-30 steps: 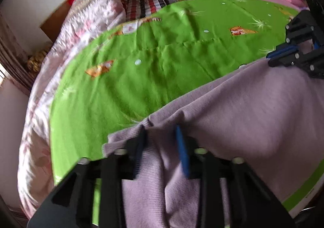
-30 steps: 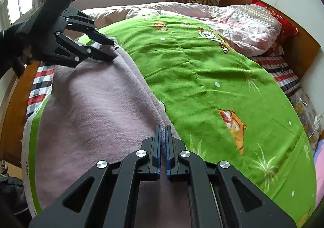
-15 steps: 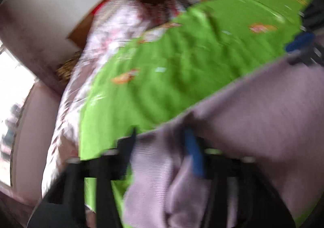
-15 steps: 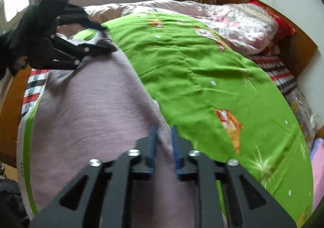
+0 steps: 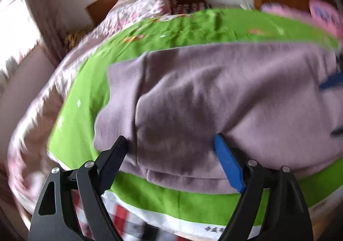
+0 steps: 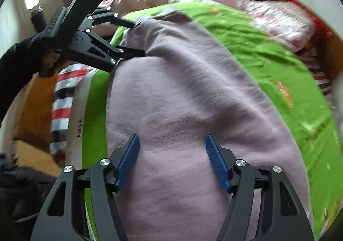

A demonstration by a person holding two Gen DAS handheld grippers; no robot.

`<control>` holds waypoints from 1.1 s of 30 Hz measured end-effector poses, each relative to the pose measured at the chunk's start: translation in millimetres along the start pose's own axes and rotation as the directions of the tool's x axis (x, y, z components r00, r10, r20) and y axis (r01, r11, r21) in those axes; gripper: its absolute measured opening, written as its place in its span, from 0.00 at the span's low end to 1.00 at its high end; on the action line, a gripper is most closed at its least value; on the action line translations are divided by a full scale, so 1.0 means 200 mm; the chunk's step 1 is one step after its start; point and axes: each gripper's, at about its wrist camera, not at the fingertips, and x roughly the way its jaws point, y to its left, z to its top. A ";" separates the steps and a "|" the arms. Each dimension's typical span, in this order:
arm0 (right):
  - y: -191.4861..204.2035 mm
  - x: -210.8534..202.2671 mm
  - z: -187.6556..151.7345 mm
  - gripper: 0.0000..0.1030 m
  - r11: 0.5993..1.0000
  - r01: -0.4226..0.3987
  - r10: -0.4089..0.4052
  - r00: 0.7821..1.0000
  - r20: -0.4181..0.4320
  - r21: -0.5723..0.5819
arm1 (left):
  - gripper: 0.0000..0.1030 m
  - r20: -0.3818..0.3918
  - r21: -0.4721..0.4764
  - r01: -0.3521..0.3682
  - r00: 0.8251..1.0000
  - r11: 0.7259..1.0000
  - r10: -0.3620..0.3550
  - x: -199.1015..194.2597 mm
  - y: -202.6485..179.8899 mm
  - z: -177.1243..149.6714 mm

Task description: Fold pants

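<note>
Both tongs (image 6: 172, 160) spread over mauve pants (image 6: 182, 95); blanket print unreadable.

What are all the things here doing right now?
Pants: folded over, lying on the green blanket.
Green blanket: spread over the bed.
Left gripper: open, jaws just widened, pants let go.
Right gripper: open, jaws just widened, over the pants.
</note>
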 end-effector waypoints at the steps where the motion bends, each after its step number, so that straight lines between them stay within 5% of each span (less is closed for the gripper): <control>1: 0.01 -0.02 -0.01 0.62 1.000 0.004 -0.004 1.000 -0.002 0.017 | 0.82 -0.005 -0.027 0.006 1.000 1.000 -0.006 0.00 0.02 0.00; 5: 0.03 -0.22 -0.08 0.67 0.993 -0.085 0.079 0.994 0.078 0.082 | 0.80 0.053 -0.082 -0.104 0.993 0.991 0.109 -0.17 0.00 -0.02; 9: -0.02 -0.41 -0.22 0.68 0.989 0.002 -0.023 0.990 0.137 0.148 | 0.84 0.202 -0.096 0.081 0.978 0.992 -0.061 -0.38 -0.17 0.04; 13: -0.19 -0.53 -0.41 0.68 0.964 0.050 -0.092 0.985 0.149 0.261 | 0.90 0.267 0.021 0.208 0.942 0.978 -0.206 -0.43 -0.46 0.22; 16: -0.37 -0.59 -0.56 0.70 0.924 0.103 -0.154 0.982 0.112 0.367 | 0.92 0.188 0.153 0.297 0.928 0.943 -0.322 -0.37 -0.75 0.34; 19: -0.63 -0.57 -0.70 0.72 0.868 0.094 -0.158 0.983 0.091 0.487 | 0.92 0.066 0.207 0.305 0.944 0.930 -0.325 -0.23 -1.00 0.40; 21: -0.84 -0.53 -0.79 0.72 0.809 0.052 -0.116 0.991 0.071 0.586 | 0.92 0.015 0.194 0.302 0.950 0.933 -0.311 -0.11 -1.04 0.39; 23: -0.97 -0.50 -0.83 0.70 0.785 0.106 -0.165 0.985 0.041 0.610 | 0.94 -0.037 0.149 0.278 0.961 0.949 -0.276 0.01 -1.03 0.36; 25: -1.05 -0.50 -0.85 0.69 0.731 0.141 -0.197 0.980 0.009 0.668 | 0.92 -0.025 0.084 0.289 0.957 0.954 -0.287 0.03 -0.99 0.33; 26: -1.04 -0.53 -0.84 0.69 0.720 0.082 -0.173 0.983 0.064 0.689 | 0.92 -0.008 0.058 0.289 0.957 0.956 -0.289 -0.01 -0.97 0.32; 29: -0.91 -0.58 -0.74 0.69 0.787 -0.036 -0.111 0.974 0.199 0.616 | 0.93 0.055 0.047 0.229 0.971 0.972 -0.231 -0.15 -0.94 0.28; 33: -0.73 -0.46 -0.59 0.74 0.860 -0.138 0.031 0.975 0.220 0.491 | 0.94 0.096 -0.036 0.189 0.978 0.981 -0.185 -0.22 -0.87 0.23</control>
